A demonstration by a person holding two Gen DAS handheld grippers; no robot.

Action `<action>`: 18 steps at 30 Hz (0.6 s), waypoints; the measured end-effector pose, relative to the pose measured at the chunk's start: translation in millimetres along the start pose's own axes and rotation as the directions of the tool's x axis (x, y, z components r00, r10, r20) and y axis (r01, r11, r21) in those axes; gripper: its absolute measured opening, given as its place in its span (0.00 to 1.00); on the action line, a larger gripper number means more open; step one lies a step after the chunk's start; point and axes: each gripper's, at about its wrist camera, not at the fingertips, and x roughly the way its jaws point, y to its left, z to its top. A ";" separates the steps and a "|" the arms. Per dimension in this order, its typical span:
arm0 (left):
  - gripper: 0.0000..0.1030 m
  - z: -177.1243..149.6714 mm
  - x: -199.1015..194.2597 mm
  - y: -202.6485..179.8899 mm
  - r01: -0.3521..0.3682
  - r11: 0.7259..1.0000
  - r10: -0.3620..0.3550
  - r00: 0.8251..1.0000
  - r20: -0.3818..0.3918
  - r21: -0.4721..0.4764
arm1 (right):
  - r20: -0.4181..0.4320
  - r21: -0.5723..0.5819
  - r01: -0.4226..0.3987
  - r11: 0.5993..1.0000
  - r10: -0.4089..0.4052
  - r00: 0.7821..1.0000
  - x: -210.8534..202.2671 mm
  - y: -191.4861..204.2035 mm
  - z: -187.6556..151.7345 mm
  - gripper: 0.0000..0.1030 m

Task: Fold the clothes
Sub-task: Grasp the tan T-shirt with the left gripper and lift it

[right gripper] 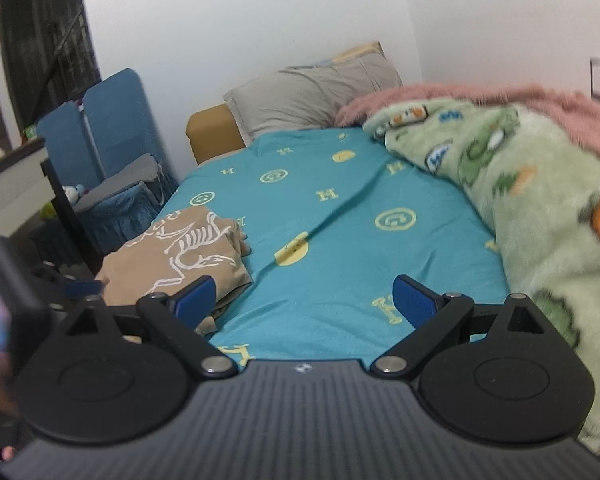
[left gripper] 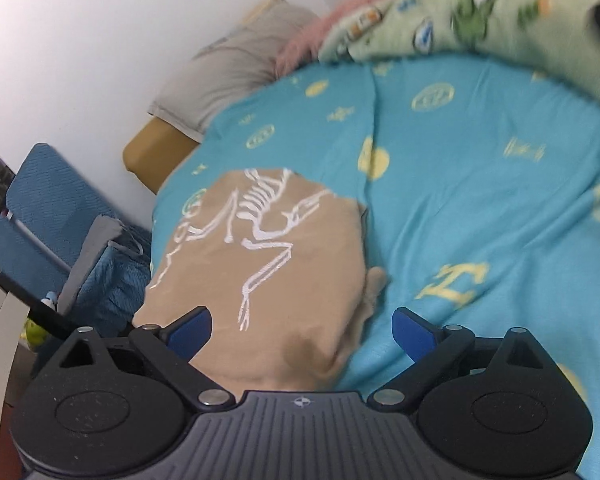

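A tan garment with a white skeleton print (left gripper: 256, 264) lies folded on the teal bed sheet (left gripper: 460, 184), near the bed's left edge. My left gripper (left gripper: 302, 330) hovers just above its near end, open, with the cloth's near edge below the gap and neither blue pad touching it. In the right wrist view the same tan garment (right gripper: 180, 256) lies at the lower left. My right gripper (right gripper: 304, 300) is open over the bare teal sheet (right gripper: 340, 216), to the right of the garment. The left gripper's blurred body shows at that view's left edge.
A green fleece blanket with cartoon prints (right gripper: 540, 208) and a pink fluffy blanket (right gripper: 500, 100) pile along the bed's right side. A grey pillow (right gripper: 308, 96) lies at the head by the white wall. Blue folded chairs (right gripper: 100, 132) stand beside the bed's left edge.
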 end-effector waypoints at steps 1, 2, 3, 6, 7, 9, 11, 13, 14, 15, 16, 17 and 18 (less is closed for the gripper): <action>0.88 1.3 12.6 -1.9 -0.005 1.000 0.005 1.000 -0.014 0.007 | -0.013 0.019 -0.002 1.000 0.003 1.000 3.4 -3.9 -0.4 0.94; 0.86 1.3 22.0 -2.0 0.009 1.000 -0.009 1.000 -0.021 0.001 | -0.027 0.035 0.000 0.999 0.001 1.000 8.2 -7.8 -1.4 0.94; 0.85 1.1 30.7 -3.9 0.025 1.000 -0.025 0.999 -0.029 -0.008 | -0.042 0.051 0.003 0.999 -0.001 0.999 13.4 -11.2 -2.4 0.94; 0.81 -4.4 52.0 -7.4 0.055 0.998 -0.054 0.997 -0.051 0.017 | -0.082 0.089 0.007 0.996 0.000 0.997 30.9 -18.6 -5.1 0.94; 0.77 -6.2 59.2 -8.6 0.065 0.998 -0.063 0.996 -0.059 0.025 | -0.086 0.100 0.006 0.995 0.003 0.996 37.2 -19.8 -5.1 0.94; 0.71 -9.8 68.9 -12.2 0.063 0.996 -0.060 0.997 -0.050 0.063 | -0.101 0.118 -0.001 0.993 0.013 0.995 51.9 -20.2 -3.7 0.94; 0.67 -11.3 74.8 -17.5 0.038 0.992 -0.036 0.999 -0.020 0.120 | -0.125 0.134 -0.019 0.991 0.036 0.991 66.0 -19.1 -3.7 0.94; 0.52 -11.4 80.0 -16.7 0.046 0.991 -0.045 0.999 -0.015 0.125 | -0.153 0.149 -0.036 0.988 0.058 0.987 79.2 -18.0 -4.7 0.94; 0.49 -11.0 81.3 -14.2 0.067 0.992 -0.065 0.998 -0.017 0.110 | -0.166 0.155 -0.037 0.987 0.063 0.984 84.3 -18.4 -6.1 0.94; 0.41 -10.7 81.1 -8.8 0.081 0.993 -0.080 0.997 -0.012 0.084 | -0.178 0.164 -0.036 0.986 0.065 0.982 88.0 -19.6 -7.4 0.94; 0.32 -10.4 80.8 -3.4 0.095 0.994 -0.095 0.995 -0.006 0.057 | -0.189 0.172 -0.034 0.984 0.067 0.980 91.7 -20.8 -8.7 0.94; 0.30 -8.8 79.9 3.7 0.098 0.995 -0.098 0.995 0.005 0.029 | -0.198 0.181 -0.032 0.983 0.069 0.978 94.8 -22.2 -9.9 0.94; 0.22 -6.3 78.0 12.0 0.101 0.995 -0.100 0.995 0.022 -0.002 | -0.201 0.190 -0.029 0.981 0.068 0.977 96.2 -24.2 -10.5 0.94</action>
